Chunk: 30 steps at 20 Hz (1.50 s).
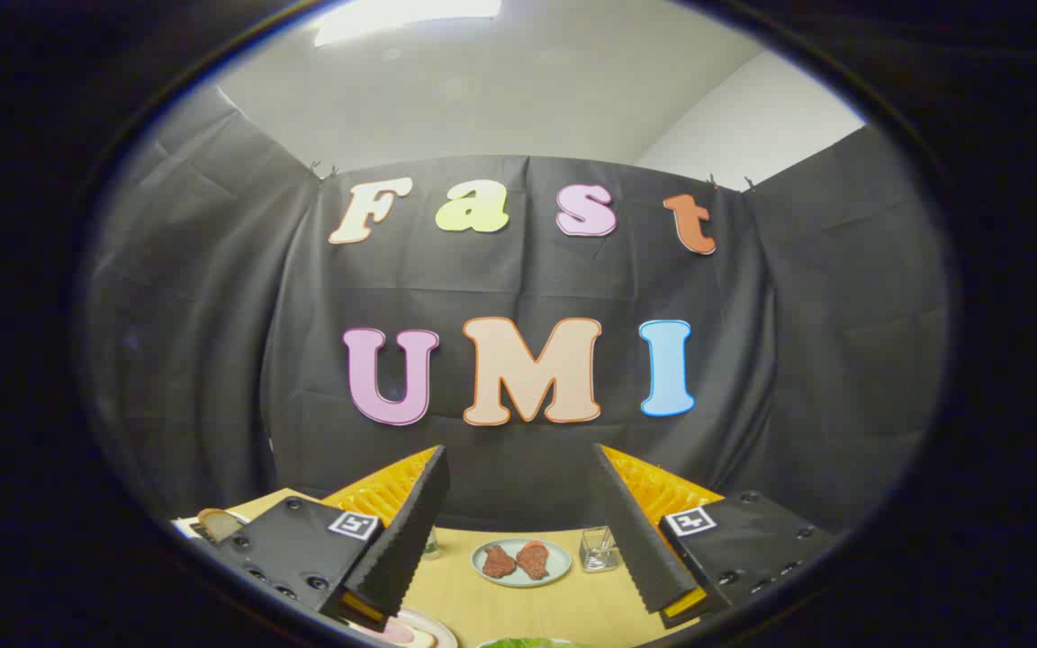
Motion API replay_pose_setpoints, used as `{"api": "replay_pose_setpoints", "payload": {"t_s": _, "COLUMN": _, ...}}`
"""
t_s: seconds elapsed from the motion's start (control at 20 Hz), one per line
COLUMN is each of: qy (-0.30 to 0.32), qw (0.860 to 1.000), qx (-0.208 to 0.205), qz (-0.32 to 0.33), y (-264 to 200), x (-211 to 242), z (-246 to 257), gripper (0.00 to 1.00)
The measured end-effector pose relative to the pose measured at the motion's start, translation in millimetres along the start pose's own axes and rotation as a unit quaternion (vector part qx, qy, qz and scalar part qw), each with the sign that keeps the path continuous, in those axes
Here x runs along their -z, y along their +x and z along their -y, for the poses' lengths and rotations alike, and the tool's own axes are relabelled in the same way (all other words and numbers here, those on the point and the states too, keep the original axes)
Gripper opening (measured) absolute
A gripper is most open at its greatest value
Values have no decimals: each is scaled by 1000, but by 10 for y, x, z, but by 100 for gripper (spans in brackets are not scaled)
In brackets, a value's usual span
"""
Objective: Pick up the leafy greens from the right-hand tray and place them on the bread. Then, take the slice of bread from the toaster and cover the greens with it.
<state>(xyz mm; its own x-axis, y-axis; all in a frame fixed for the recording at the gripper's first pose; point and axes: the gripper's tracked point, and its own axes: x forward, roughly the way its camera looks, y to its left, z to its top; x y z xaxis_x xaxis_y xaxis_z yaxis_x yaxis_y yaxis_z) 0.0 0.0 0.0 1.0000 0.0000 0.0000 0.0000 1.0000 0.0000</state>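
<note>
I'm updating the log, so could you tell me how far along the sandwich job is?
Nothing looks done yet. The gripper is open and empty, raised above the table. The leafy greens lie near below the fingers, unpicked. A bread slice sits far left. Both placements remain.

Your light comes from a ceiling panel (406, 16) overhead, blown out to white glare. The black cloth wall (194, 360) soaks up light and reads dim, while the table (536, 603) sits evenly lit with soft shadows. Your fisheye bends straight lines hard near the rim, where detail softens and darkens.
</note>
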Motion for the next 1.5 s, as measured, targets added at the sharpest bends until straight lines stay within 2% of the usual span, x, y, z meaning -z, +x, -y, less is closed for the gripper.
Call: {"api": "replay_pose_setpoints", "payload": {"t_s": 1.5, "qy": -9, "qw": 1000, "qx": -23, "qz": -8, "y": 50, "x": 127, "z": 113, "gripper": 99}}
